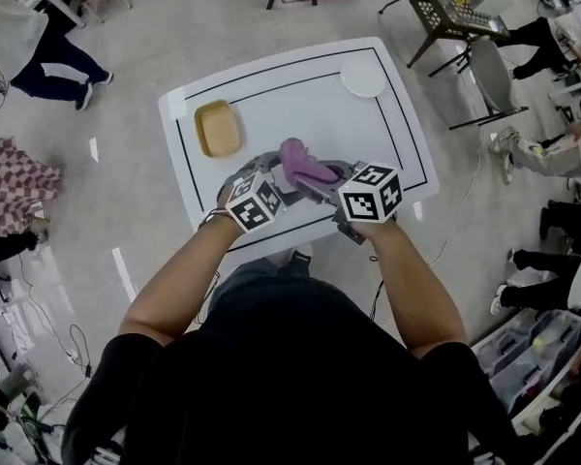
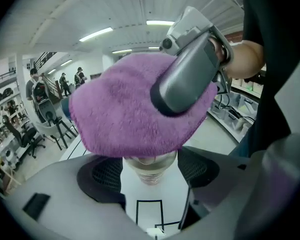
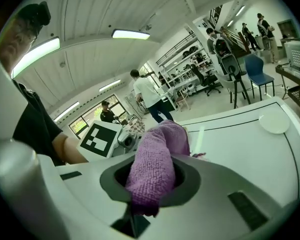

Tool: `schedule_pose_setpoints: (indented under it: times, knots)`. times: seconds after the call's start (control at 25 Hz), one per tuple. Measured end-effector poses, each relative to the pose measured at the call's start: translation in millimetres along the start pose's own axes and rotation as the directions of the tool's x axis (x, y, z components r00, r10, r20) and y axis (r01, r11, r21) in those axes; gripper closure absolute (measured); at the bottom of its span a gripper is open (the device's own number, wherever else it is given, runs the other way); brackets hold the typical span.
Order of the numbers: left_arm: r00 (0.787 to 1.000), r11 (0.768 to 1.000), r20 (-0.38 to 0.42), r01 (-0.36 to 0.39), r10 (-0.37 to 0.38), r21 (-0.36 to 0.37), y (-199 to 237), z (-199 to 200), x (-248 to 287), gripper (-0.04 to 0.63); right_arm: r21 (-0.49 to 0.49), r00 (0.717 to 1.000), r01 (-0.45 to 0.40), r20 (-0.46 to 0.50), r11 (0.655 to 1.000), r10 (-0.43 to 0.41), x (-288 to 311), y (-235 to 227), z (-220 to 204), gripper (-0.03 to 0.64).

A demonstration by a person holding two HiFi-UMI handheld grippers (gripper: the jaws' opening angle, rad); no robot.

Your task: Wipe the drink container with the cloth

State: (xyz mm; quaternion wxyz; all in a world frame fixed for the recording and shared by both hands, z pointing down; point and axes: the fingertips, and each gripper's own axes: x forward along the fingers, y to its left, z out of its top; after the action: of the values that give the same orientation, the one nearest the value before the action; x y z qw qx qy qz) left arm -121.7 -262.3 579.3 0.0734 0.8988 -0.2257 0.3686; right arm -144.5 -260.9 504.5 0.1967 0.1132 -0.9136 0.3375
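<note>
A purple cloth (image 1: pixel 305 163) lies draped over the top of a clear drink container (image 2: pixel 149 168) that stands near the front edge of the white table (image 1: pixel 397 153). In the head view the cloth hides the container. My right gripper (image 3: pixel 152 184) is shut on the cloth (image 3: pixel 157 159), and one of its grey fingers (image 2: pixel 182 81) presses on the cloth (image 2: pixel 125 114) from above. My left gripper (image 2: pixel 150 176) is open, with the container's lower part between its dark pads (image 2: pixel 105 176), apart from both. In the head view the left gripper (image 1: pixel 268 174) sits just left of the cloth.
A tan shallow dish (image 1: pixel 217 128) lies at the table's left and a white round disc (image 1: pixel 363 80) at its far right corner. Black lines mark a border on the tabletop. Several people, chairs and a metal bench (image 1: pixel 445 8) stand around the table.
</note>
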Motion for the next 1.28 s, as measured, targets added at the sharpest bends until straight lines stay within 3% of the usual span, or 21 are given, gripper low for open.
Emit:
schedule_pose_setpoints:
  times: [0.16,0.36,0.88,1.28]
  knots:
    - [1.0,1.0,0.003,0.007,-0.007,0.013,0,-1,6,0.227,0.012,0.996,0.047,-0.072,0.999,-0.046,10,-18,-19,0.537]
    - [1.0,1.0,-0.005,0.009,-0.009,0.028,-2,-5,4,0.232,0.003,0.987,0.135,-0.093,0.991,-0.134,3,-35,-29,0.537]
    - [1.0,0.999,-0.021,0.008,-0.007,0.036,2,-11,3,0.233,0.088,0.946,0.323,-0.027,0.942,-0.322,-47,-87,-36,0.537]
    - [0.999,1.0,-0.05,0.007,-0.006,0.023,0,-14,5,0.236,0.198,0.897,0.43,0.022,0.881,-0.442,-94,-110,-83,0.537]
